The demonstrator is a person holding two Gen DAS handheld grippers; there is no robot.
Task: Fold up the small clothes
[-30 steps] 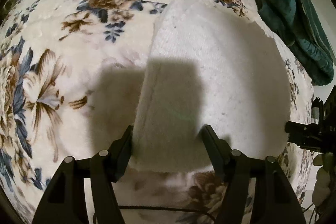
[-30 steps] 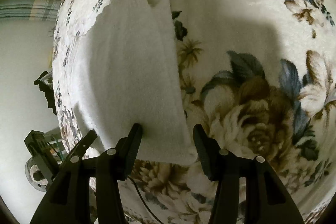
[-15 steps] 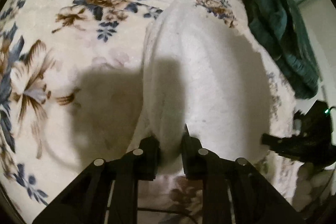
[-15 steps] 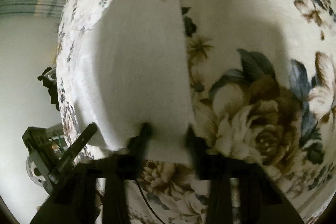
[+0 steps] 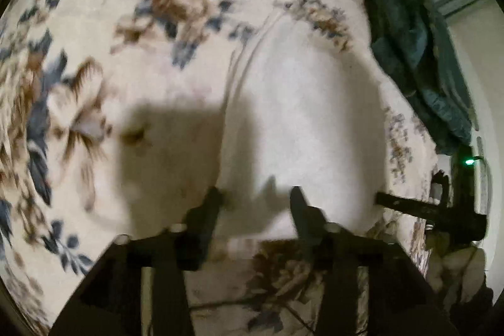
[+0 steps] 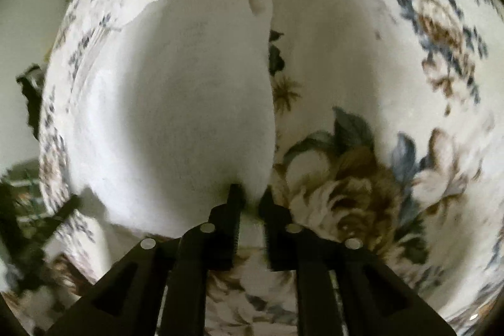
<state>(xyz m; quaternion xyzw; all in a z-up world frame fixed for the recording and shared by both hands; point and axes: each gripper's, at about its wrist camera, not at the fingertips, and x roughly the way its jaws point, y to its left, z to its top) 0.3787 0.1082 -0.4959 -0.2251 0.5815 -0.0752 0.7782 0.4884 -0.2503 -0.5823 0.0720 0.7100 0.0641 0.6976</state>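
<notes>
Left gripper (image 5: 253, 199) spread again, released white cloth (image 5: 302, 122); right gripper (image 6: 250, 194) now pinching cloth edge. Green clothes (image 5: 419, 59) upper right on flowered blanket (image 5: 94, 52).

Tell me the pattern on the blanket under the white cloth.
Cream blanket with large brown and blue-grey flowers and leaves; sharpest in the right wrist view.

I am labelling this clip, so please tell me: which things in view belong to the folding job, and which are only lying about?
Belong to the job:
- white fuzzy small garment
- left tool, open
- right tool, shut on the garment's near edge

Only lying about:
- dark green crumpled cloth
- cream floral plush blanket, the surface underneath
</notes>
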